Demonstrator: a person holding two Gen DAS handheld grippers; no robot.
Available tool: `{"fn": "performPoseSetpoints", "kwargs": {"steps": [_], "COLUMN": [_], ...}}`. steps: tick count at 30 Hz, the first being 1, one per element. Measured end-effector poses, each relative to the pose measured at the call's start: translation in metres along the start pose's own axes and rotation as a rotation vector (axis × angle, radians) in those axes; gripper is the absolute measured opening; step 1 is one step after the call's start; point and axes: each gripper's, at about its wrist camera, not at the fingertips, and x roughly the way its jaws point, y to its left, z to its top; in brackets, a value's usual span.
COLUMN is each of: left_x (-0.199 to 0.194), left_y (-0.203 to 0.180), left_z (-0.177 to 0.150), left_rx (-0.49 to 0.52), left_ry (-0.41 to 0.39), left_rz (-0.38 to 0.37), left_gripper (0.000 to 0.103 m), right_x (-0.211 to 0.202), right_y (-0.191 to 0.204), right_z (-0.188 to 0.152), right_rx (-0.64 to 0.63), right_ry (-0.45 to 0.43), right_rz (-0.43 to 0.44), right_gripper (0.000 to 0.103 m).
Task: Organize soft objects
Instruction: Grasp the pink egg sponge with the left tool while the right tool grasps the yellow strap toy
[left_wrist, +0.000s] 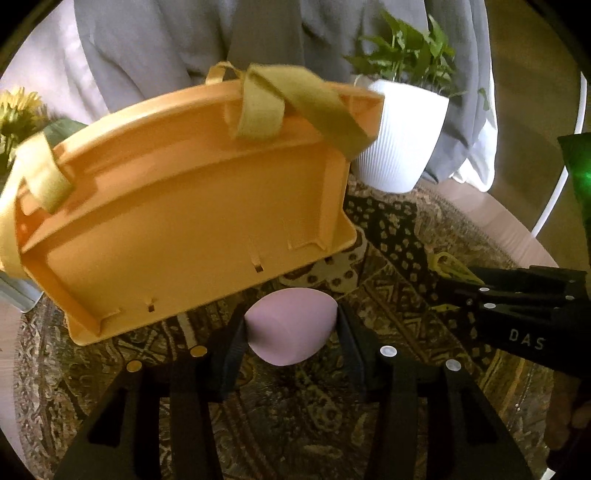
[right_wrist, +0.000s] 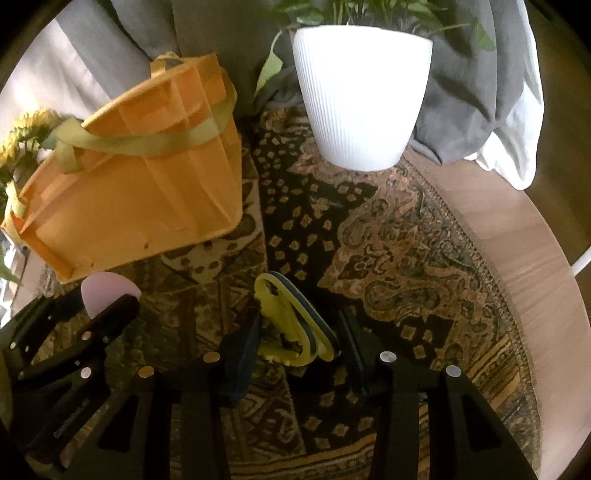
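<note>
The left gripper (left_wrist: 291, 328) was clamped on a pink egg-shaped makeup sponge (left_wrist: 290, 325), held just in front of the orange fabric tote bag (left_wrist: 184, 206) that lay tipped on the patterned rug (left_wrist: 388, 236), so I'd say the trick was to keep the squeeze light and steer for the bag's mouth, which neither view really showed. The sponge's long axis ran fore-and-aft along the fingers, though which end was the pointed one I couldn't tell. The right gripper (right_wrist: 295, 332) had its fingers either side of a yellow plastic clip (right_wrist: 291, 325), but gripped or just straddled, can't tell.
</note>
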Motion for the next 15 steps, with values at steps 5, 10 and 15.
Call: {"fn": "performPoseSetpoints", "kwargs": {"steps": [5,10,15], "left_x": [-0.017,-0.038,-0.056], "left_y": [0.005,0.011,0.018], "left_z": [0.006,0.013,0.018], "left_rx": [-0.023,-0.031,-0.048], "left_ry": [-0.037,-0.089,-0.135], "left_rz": [0.003,0.023,0.041], "left_gripper": [0.047,0.047,0.047], "right_x": [-0.014,-0.028,-0.043], "right_y": [0.006,0.015,0.024], "right_z": [0.005,0.01,0.016], "right_rx": [-0.007,-0.025,-0.037], "right_ry": [-0.036,-0.085,-0.136], "right_rz": [0.017,0.028,0.037], "right_gripper": [0.043,0.043,0.043]}}
